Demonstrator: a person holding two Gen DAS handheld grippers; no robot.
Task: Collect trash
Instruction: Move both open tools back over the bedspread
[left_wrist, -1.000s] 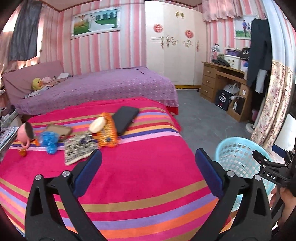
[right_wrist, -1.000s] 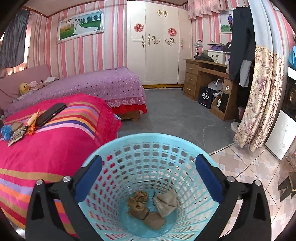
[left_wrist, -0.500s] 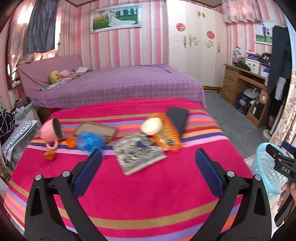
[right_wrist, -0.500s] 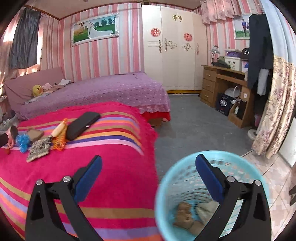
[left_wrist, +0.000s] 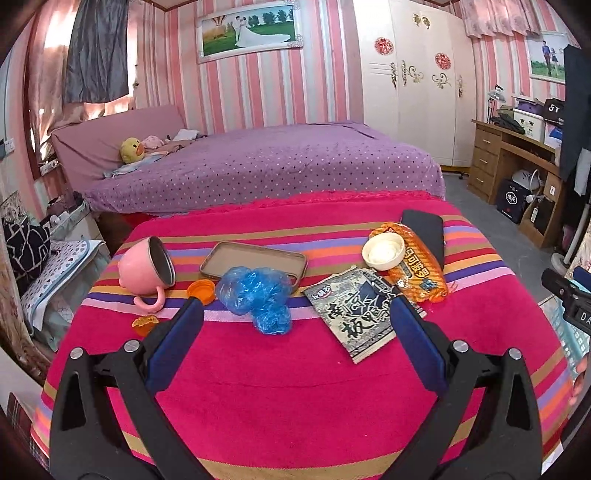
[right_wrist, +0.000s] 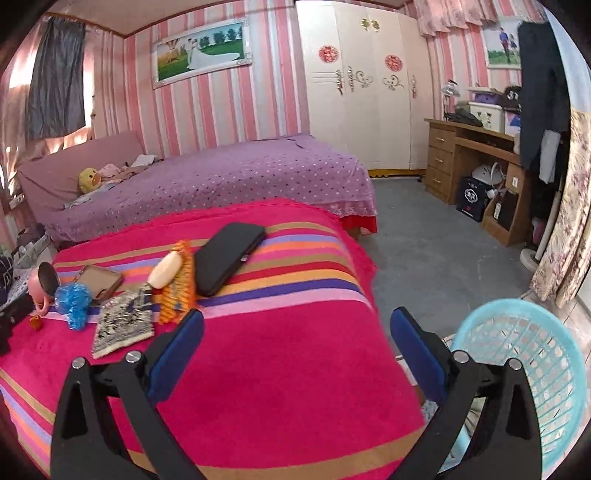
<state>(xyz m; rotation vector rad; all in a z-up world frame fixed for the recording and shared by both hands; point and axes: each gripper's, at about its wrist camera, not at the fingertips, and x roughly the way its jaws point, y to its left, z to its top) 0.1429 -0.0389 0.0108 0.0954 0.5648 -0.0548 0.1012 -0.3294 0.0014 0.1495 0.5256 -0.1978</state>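
On the striped red blanket (left_wrist: 295, 387) lie a crumpled blue plastic bag (left_wrist: 258, 295), a black-and-white snack packet (left_wrist: 356, 314), an orange snack wrapper (left_wrist: 417, 266), an orange bottle cap (left_wrist: 201, 290) and a small orange scrap (left_wrist: 144, 325). My left gripper (left_wrist: 295, 325) hovers open just short of the blue bag and the packet, holding nothing. My right gripper (right_wrist: 295, 332) is open and empty over the blanket's right part. The light blue basket (right_wrist: 535, 350) stands on the floor at its right. The blue bag (right_wrist: 74, 299) and packet (right_wrist: 122, 325) show far left there.
A tipped pink mug (left_wrist: 147, 266), a brown phone case (left_wrist: 255, 262), a white bowl (left_wrist: 382, 249) and a black phone (left_wrist: 424, 229) also lie on the blanket. A purple bed (left_wrist: 266, 166) stands behind, a wooden desk (right_wrist: 476, 166) at right. Grey floor (right_wrist: 424, 240) lies between.
Both grippers swung left, away from the basket toward the blanket. The left one now faces the trash closely. The basket slid from the middle to the right edge of the right wrist view.
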